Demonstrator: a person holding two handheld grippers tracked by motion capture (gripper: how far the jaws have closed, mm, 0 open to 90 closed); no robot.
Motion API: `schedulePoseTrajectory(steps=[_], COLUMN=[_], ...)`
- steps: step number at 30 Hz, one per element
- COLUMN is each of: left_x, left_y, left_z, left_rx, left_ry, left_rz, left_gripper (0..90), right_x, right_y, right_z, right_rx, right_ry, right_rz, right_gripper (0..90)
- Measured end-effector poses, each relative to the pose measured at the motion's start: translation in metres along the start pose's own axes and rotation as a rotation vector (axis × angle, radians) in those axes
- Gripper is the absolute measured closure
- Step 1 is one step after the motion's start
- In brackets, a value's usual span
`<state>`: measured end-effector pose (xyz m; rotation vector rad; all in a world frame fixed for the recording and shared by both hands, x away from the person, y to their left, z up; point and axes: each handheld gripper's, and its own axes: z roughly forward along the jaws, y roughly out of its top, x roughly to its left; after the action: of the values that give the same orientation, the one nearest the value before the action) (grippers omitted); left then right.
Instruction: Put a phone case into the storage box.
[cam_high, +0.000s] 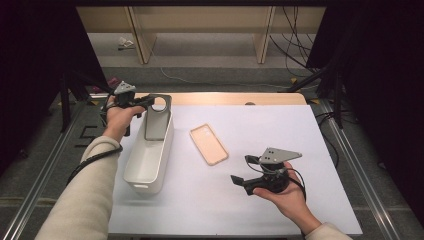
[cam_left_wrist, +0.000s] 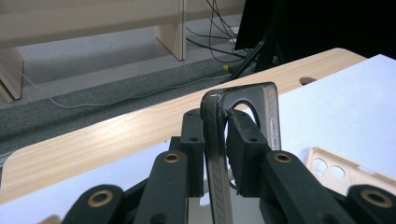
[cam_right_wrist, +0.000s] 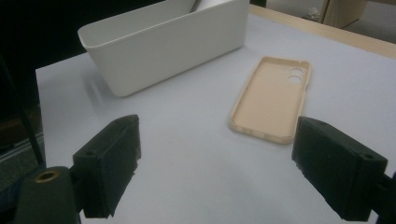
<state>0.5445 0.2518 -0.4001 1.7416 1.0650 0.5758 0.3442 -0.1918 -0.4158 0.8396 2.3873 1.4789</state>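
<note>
At the left of the table, the left gripper (cam_high: 143, 102) is clamped on the top edge of a dark translucent phone case (cam_high: 158, 117). In the left gripper view both jaws are seen pressed against the case's rim (cam_left_wrist: 215, 140), one on each face, near the round camera cut-out. The case hangs upright, long axis roughly vertical, its lower end inside the far end of the white bin (cam_high: 134, 170). Whether that lower end touches the bin's floor cannot be told.

The bin lies with its long axis running away from the person, parallel to the table's left edge. Judgement: the case appears to be going into the bin, and what remains is to lower and release it; the deciding relation is that the case stands directly over the bin's open mouth.

Toward the middle, a beige phone case (cam_high: 209, 144) lies flat on the white table surface (cam_high: 280, 125), hollow side up, long axis slanting away and to the left.

At the right, the right gripper (cam_high: 239, 181) is held above the table, jaws spread wide and holding nothing. Its jaws point toward the beige case, which lies ahead of it, as the right gripper view confirms (cam_right_wrist: 273, 98). Judgement: this hand is the nearer to that case.
</note>
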Motion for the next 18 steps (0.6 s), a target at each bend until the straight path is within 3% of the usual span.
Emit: schedulePoseTrajectory(steps=[18], left_x=[-0.0013], left_y=[-0.004], left_z=[0.0046], left_rx=[0.071], left_ry=[0.076], left_rz=[0.05], left_gripper=[70.6], right_x=[0.0002], right_y=[0.0], right_z=[0.0001], right_rx=[0.002], right_ry=[0.002], right_rz=[0.001], right_gripper=[16.4])
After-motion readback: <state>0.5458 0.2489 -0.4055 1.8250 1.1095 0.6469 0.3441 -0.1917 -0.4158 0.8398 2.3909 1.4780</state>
